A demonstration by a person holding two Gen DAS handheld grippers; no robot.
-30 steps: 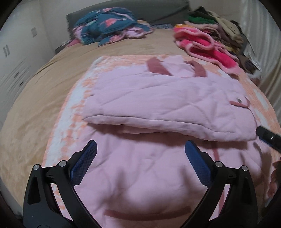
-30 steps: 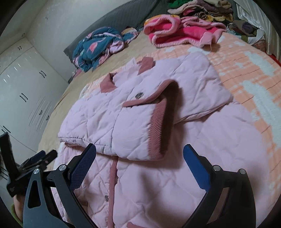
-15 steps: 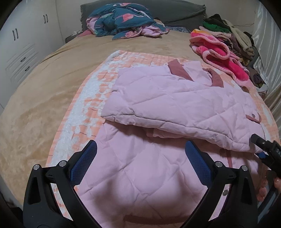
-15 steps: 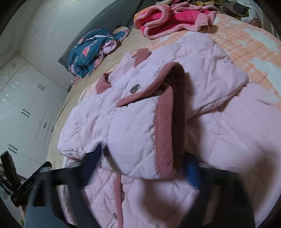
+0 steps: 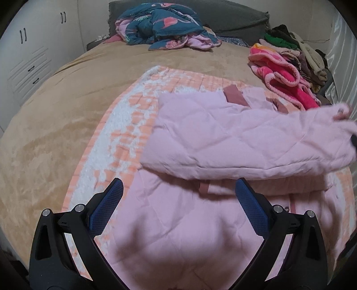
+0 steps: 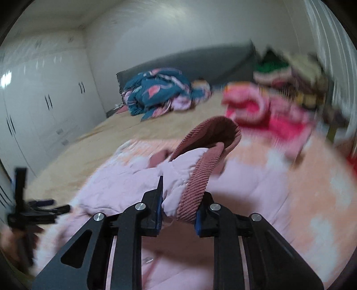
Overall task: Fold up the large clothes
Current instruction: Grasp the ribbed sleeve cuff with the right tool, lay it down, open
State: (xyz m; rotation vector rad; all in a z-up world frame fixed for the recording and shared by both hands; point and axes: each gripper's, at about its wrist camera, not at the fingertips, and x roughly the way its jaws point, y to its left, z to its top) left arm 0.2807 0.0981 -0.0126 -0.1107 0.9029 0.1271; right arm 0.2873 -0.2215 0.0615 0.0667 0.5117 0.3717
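- My right gripper (image 6: 178, 212) is clamped tight on the ribbed cuff (image 6: 196, 189) of the sleeve (image 6: 178, 174); the pads pinch the pink quilting and the corduroy band together, and the cuff mouth stands up open just beyond the jaws.
- My left gripper (image 5: 178, 200) is spread wide and has hold of nothing. It hovers over the near part of the pink quilted jacket (image 5: 178, 223), close to the near edge of the bed (image 5: 55, 111).
- The relation that matters: the sleeve runs crosswise in front of my left jaws, its long axis going from the jacket's left side toward the right edge of the bed, where my right gripper holds its end raised. Its near fold line lies just past my left fingertips.
- My right gripper already has the free end, so I judge that arm leads the coming move and the left is better placed to pin or smooth the body below.
- The jacket's own long axis runs away from me, hem near and collar (image 5: 234, 96) far, pointing at the headboard (image 5: 234, 15). It lies on the peach checked blanket (image 5: 138, 107), right of the bed's middle.
- Further on, a pink fleece garment (image 5: 285, 73) and a stack of clothes (image 5: 296, 46) sit by the far right corner, and a teal patterned bundle (image 5: 165, 29) lies against the far edge. All are well apart from the jacket.
- The right view is blurred, so I cannot tell how high the cuff is off the blanket.
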